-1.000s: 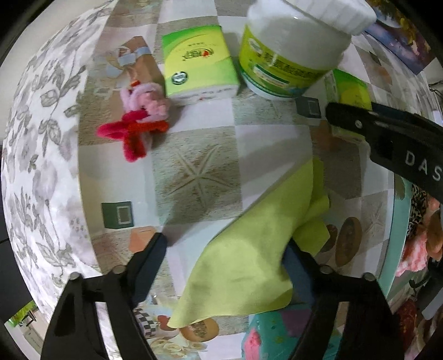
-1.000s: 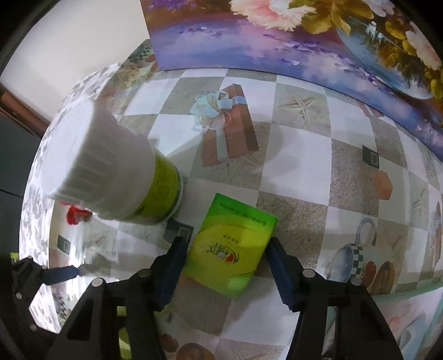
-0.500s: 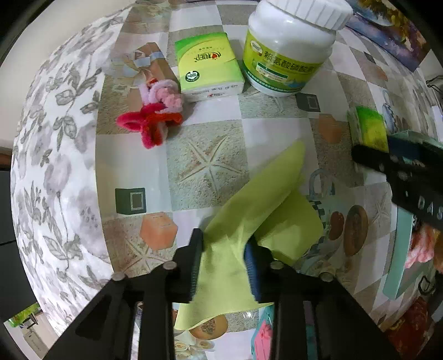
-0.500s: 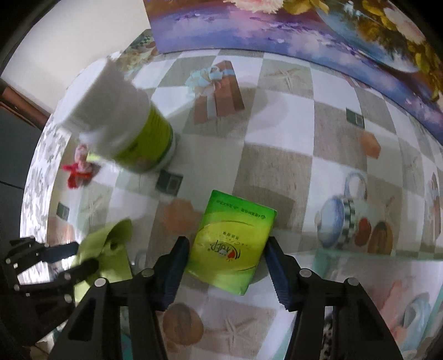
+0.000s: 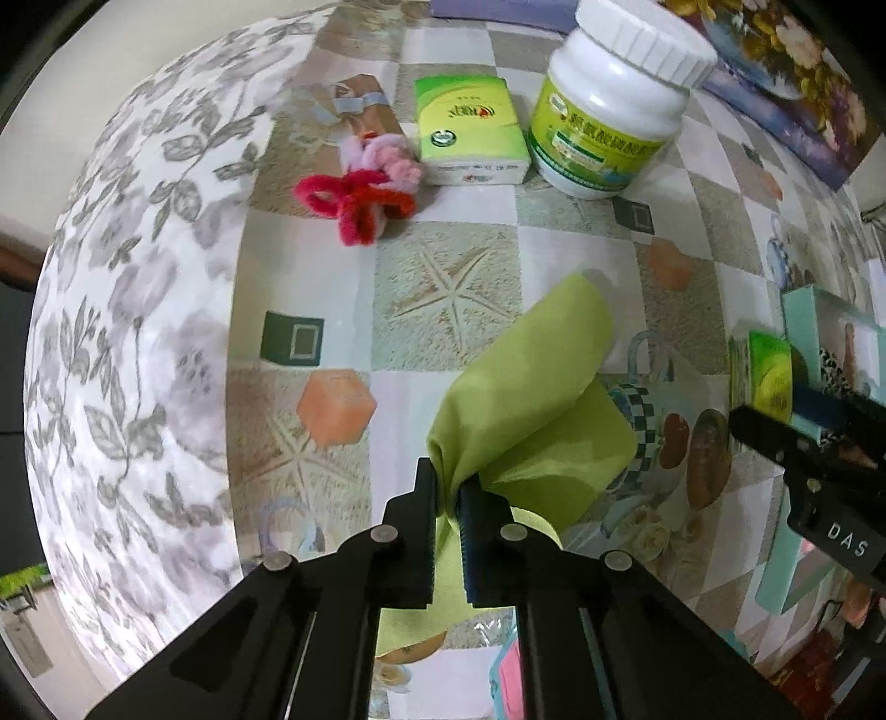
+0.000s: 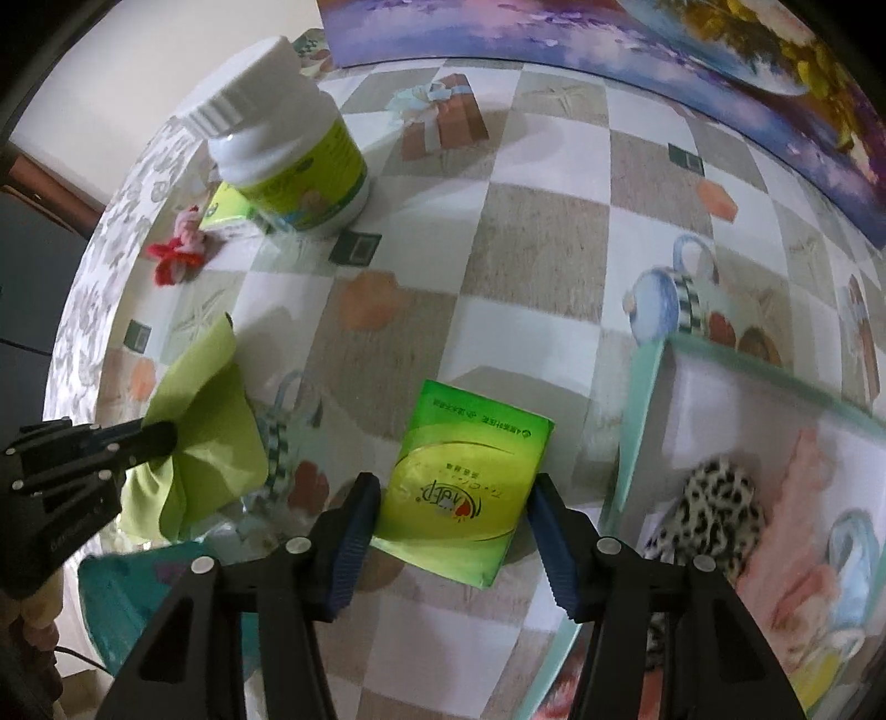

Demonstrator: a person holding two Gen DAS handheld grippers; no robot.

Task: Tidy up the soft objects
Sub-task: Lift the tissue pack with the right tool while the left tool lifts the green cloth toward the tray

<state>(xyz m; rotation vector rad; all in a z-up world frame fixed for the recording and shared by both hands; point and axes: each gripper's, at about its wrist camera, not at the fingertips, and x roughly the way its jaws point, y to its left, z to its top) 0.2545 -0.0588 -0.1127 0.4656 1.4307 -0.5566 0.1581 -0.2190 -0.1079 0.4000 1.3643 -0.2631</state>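
Observation:
My left gripper [image 5: 449,493] is shut on a yellow-green cloth [image 5: 526,387], pinched into a fold and lifted off the patterned table; the right wrist view shows the same cloth [image 6: 205,443] hanging from that left gripper [image 6: 166,437]. My right gripper [image 6: 457,515] is shut on a green tissue pack [image 6: 468,482], held by its sides above the table beside a mint-rimmed box [image 6: 642,387]. The left wrist view shows this pack [image 5: 767,376] at the far right. A second green tissue pack [image 5: 468,130] and a red-and-pink pipe-cleaner toy [image 5: 360,191] lie on the table.
A white jar with a green label [image 5: 609,105] stands at the back next to the second pack. The mint box holds a leopard-print item [image 6: 714,498] and pink fabric [image 6: 797,554]. A floral picture [image 6: 609,39] leans along the back. A teal object [image 6: 127,598] lies at the near edge.
The left jaws closed on the yellow-green cloth and lifted it into a fold. The right gripper carried its tissue pack away from the jar to beside the mint box.

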